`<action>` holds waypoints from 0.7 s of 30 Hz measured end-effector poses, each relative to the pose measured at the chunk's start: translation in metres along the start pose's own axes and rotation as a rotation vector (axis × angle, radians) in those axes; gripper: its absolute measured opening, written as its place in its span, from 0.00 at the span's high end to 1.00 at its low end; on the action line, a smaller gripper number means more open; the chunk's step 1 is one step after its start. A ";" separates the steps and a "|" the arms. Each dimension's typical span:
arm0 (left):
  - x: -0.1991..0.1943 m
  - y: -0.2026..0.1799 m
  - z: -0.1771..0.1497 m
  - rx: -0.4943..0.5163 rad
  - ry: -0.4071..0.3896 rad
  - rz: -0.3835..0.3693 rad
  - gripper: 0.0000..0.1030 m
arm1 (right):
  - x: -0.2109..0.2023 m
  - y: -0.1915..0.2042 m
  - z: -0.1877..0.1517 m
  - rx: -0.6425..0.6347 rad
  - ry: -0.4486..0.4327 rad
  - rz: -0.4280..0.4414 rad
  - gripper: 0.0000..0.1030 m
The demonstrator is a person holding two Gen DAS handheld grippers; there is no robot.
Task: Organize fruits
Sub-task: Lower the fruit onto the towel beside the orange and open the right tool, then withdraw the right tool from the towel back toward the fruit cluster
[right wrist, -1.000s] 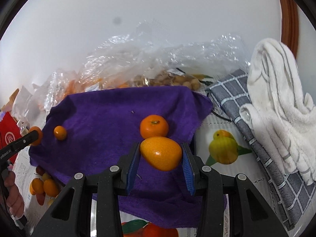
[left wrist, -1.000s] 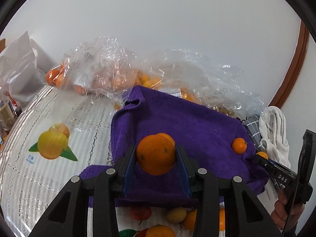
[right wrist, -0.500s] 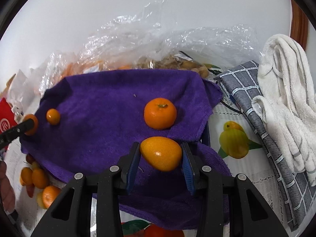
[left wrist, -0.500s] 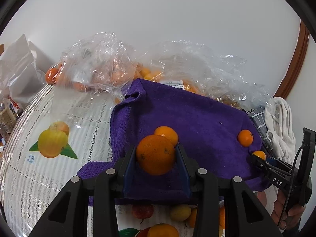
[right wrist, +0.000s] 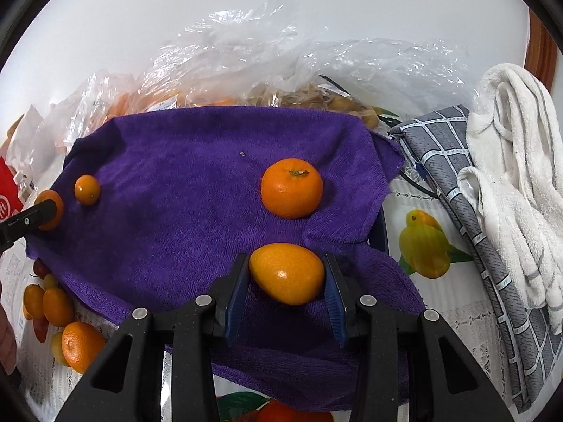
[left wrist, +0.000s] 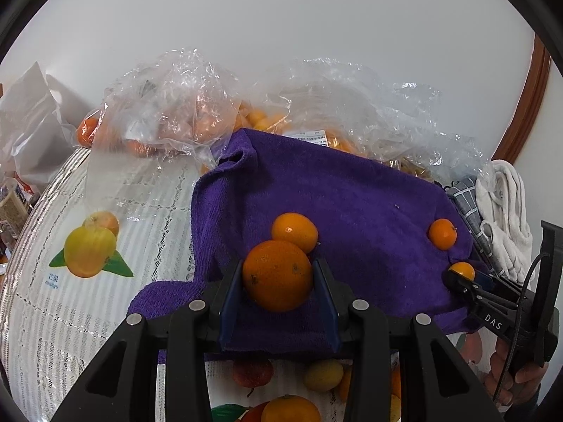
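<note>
Fruits: my left fingers (left wrist: 278, 276) clench a round dimpled orange (left wrist: 277, 275); my right fingers (right wrist: 286, 274) clench a smooth oval kumquat (right wrist: 286, 273) above plush purple towel (right wrist: 183, 190).

A table under a fruit-printed tablecloth (left wrist: 70, 316) carries a purple towel (right wrist: 176, 211) at the centre. Clear plastic bags (right wrist: 264, 56) lie far; grey checked cloth (right wrist: 492, 246) and white towel (right wrist: 520, 176) right.

On the towel (right wrist: 169, 190), a tangerine (right wrist: 291, 188) lies right, a kumquat (right wrist: 87, 189) left, plastic bags (right wrist: 281, 63) behind.
</note>
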State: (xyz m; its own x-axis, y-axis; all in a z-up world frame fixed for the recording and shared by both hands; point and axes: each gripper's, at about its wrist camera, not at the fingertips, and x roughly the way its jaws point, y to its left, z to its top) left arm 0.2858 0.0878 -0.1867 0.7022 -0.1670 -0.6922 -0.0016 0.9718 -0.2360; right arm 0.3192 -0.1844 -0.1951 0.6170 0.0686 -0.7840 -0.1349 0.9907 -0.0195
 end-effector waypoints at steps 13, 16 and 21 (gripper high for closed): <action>0.004 -0.004 -0.002 0.014 0.019 0.021 0.63 | -0.003 0.000 -0.001 0.001 0.000 0.027 0.51; 0.005 -0.005 -0.002 0.017 0.019 0.022 0.63 | -0.007 0.002 -0.001 -0.003 -0.010 0.026 0.43; 0.005 -0.005 -0.002 0.021 0.019 0.026 0.63 | -0.014 0.000 0.000 0.013 -0.036 0.043 0.36</action>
State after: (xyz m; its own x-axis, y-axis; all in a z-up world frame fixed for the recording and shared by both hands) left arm 0.2878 0.0816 -0.1907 0.6884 -0.1449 -0.7107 -0.0040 0.9791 -0.2035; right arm 0.3110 -0.1854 -0.1840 0.6383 0.1154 -0.7611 -0.1523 0.9881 0.0221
